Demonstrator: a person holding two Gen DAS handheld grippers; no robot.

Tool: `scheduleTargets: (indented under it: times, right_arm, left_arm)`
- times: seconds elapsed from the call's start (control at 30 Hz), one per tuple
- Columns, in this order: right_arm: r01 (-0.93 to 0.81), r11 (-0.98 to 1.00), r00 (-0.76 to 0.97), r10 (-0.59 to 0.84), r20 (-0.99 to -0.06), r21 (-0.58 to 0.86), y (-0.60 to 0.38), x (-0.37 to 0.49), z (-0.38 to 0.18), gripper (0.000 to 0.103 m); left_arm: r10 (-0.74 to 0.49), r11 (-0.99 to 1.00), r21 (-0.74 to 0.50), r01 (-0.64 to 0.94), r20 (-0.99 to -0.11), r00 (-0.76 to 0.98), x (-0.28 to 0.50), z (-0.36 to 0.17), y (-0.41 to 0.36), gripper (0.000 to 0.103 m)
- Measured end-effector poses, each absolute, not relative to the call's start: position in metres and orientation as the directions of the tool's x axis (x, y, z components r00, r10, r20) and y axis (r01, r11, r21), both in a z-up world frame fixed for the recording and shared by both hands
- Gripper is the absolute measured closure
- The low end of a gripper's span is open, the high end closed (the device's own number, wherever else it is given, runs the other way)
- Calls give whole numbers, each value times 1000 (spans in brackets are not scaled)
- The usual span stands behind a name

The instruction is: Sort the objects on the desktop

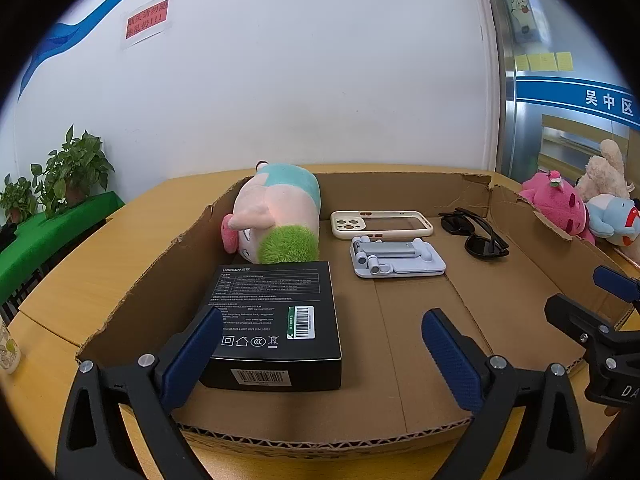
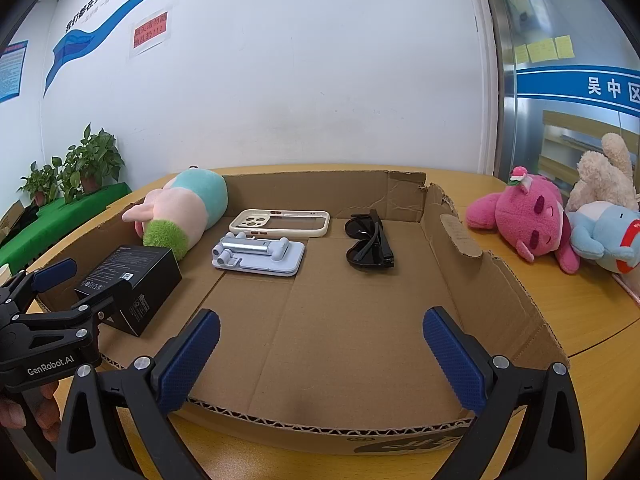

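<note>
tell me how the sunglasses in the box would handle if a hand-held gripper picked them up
The sunglasses look like thin glossy black plastic, so probably light and somewhat slippery against the pads. They lie folded and flat on the cardboard box floor, so they likely won't roll, but a low profile may make them hard to get under. The arms could swing open if gripped by one arm.

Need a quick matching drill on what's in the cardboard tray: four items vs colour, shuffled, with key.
Items
1. UGREEN product box
2. folded phone stand
3. phone case
4. plush toy's fuzzy end

Colours
A. cream
B. green
C. black
D. pale lavender-grey

Pairs: 1-C, 2-D, 3-A, 4-B
</note>
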State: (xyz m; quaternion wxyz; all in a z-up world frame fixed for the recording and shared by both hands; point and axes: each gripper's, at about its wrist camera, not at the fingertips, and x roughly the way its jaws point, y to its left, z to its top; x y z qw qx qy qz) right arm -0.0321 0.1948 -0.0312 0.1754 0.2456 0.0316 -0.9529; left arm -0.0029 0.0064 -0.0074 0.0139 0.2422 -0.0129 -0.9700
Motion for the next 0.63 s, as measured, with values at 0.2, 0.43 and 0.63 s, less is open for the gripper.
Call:
scheduleTargets:
  times: [0.2, 0.43, 0.63]
  right_arm:
    - [350, -937, -818, -319, -479, 26, 195, -32, -31, 0]
    - [350, -936, -818, -319, -479, 26, 195, -32, -31, 0]
    - [350, -937, -818, -318, -480, 26, 195, -32, -31, 0]
  left_arm:
    - [-33, -999, 32, 21, -470, -882, -3, -8, 6, 3]
    - [-33, -999, 31, 20, -469, -882, -3, -7, 5, 3]
    - [-32, -999, 31, 20, -470, -882, -3, -7, 5, 3]
